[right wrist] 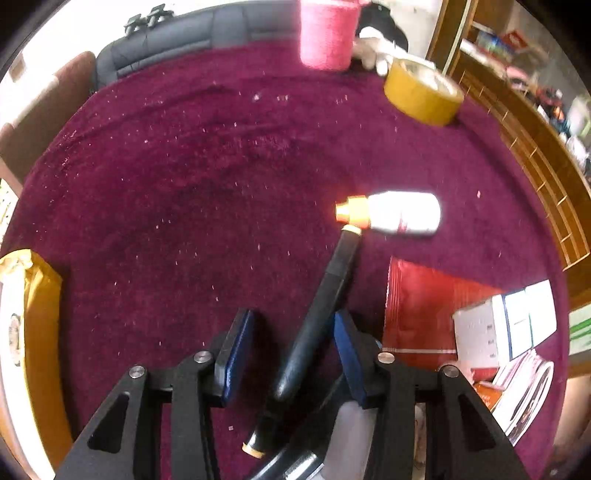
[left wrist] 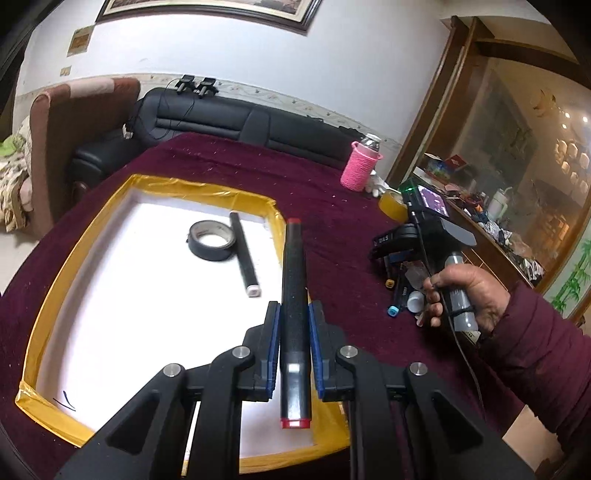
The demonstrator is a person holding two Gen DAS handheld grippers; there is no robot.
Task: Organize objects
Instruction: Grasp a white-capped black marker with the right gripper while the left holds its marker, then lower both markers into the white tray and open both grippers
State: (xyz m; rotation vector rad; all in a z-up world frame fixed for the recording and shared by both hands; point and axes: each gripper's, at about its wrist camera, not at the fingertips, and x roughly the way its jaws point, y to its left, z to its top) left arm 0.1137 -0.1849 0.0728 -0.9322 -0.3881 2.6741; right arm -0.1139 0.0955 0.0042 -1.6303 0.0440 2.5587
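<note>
Left wrist view: left claw (left wrist: 294,321) clamps a black marker with red ends (left wrist: 294,295), held above the white tray (left wrist: 110,295) edged in yellow tape. Tray holds two things: one black tape roll (left wrist: 212,240), one black marker with a white end (left wrist: 243,254), just beside each other. Right wrist view: right claw (right wrist: 291,343) wide, one black marker with orange ends (right wrist: 317,317) lying between its pads on the maroon counter (right wrist: 184,184). One white bottle (right wrist: 395,214) with orange cap near the marker's tip. One yellow tape roll (right wrist: 424,92), one pink knitted sleeve (right wrist: 325,33). No writing readable.
</note>
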